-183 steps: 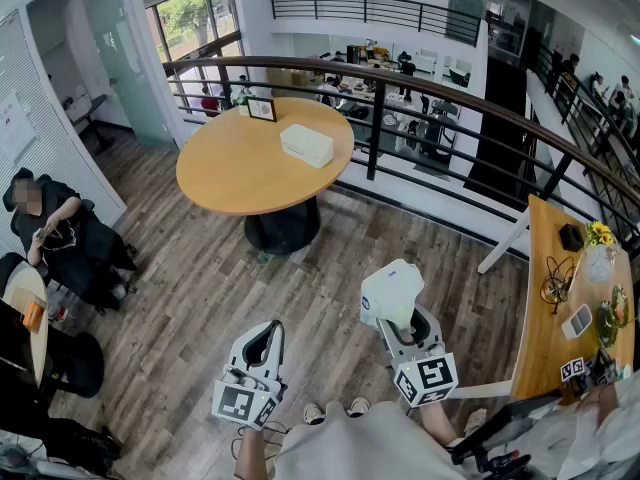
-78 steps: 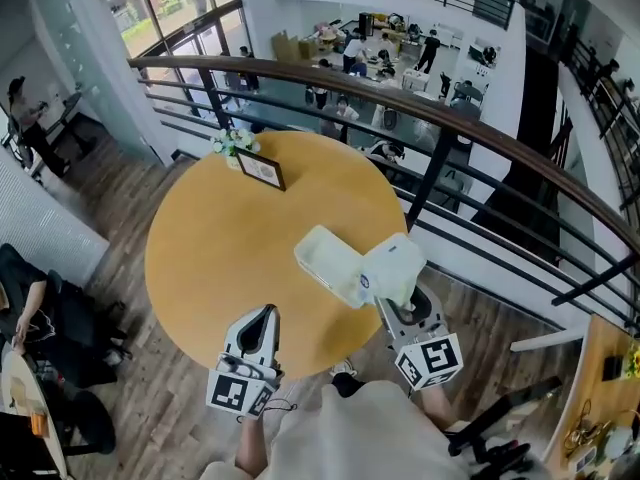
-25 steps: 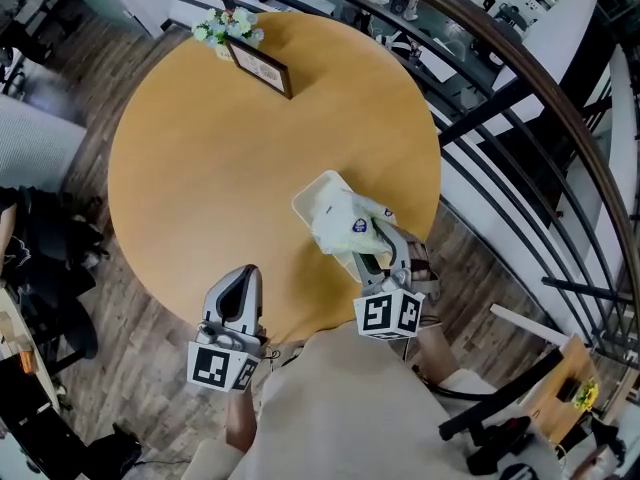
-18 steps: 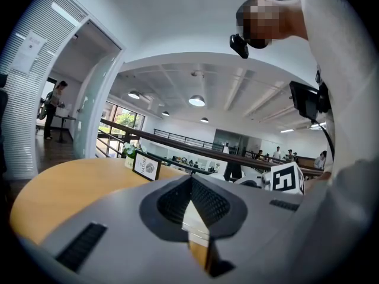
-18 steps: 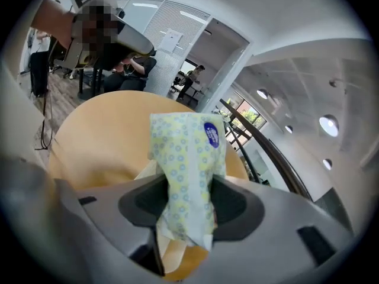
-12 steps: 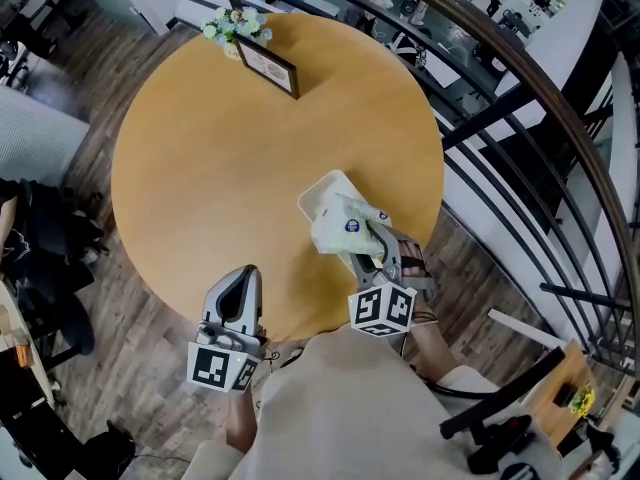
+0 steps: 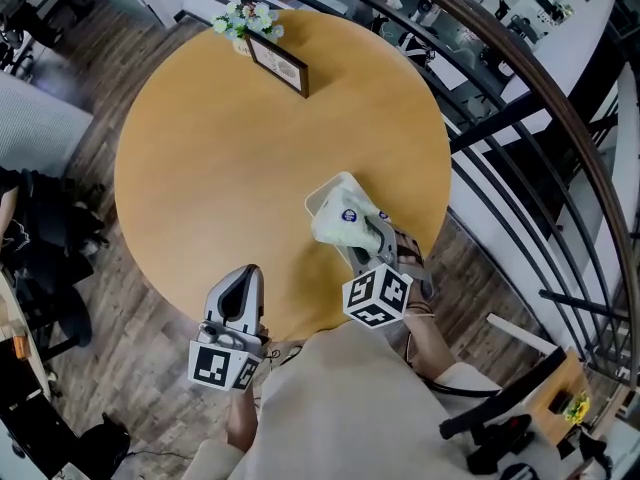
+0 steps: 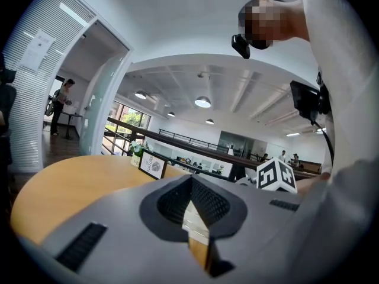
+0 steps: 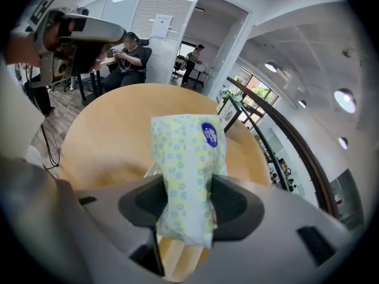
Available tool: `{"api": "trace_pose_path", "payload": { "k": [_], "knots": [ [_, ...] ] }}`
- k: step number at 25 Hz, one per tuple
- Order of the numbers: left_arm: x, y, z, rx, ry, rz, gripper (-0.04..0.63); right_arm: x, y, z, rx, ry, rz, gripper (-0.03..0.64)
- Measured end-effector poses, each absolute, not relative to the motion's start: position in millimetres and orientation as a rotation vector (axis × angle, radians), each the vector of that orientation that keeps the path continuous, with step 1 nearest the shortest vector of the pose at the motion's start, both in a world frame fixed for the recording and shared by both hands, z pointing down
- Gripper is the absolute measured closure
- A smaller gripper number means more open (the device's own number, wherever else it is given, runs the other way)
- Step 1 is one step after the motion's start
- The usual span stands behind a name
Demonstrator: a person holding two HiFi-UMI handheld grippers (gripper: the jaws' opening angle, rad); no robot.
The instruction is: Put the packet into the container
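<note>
The right gripper view is showing the right gripper [image 9: 185,215], tilting steeply down, clamping a pale dotted plastic packet [image 9: 186,158]. The head view is showing the white rectangular container [image 7: 318,194] beneath it on the round wooden table [image 7: 220,148]. The left gripper [image 7: 244,276], closed and empty, is hovering at the table's 6 o'clock edge.

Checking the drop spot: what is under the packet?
The white container sits under the packet, which the right gripper holds. Only the container's far corner and rim show; the packet covers the rest, so its inside cannot be judged.
</note>
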State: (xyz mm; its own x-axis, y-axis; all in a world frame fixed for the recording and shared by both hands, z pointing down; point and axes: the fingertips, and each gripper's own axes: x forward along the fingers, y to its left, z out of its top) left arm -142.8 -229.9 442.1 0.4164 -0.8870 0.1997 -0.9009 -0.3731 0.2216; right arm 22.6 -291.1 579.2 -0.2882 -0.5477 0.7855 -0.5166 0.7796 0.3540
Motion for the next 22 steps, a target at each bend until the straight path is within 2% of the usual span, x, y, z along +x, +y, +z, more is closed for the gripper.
{"api": "trace_pose_path", "payload": {
  "k": [22],
  "knots": [
    [-144, -237, 437, 2.392, -1.539, 0.061, 0.591, 8, -301, 593, 0.769, -1.812, 0.205, 0.397]
  ]
}}
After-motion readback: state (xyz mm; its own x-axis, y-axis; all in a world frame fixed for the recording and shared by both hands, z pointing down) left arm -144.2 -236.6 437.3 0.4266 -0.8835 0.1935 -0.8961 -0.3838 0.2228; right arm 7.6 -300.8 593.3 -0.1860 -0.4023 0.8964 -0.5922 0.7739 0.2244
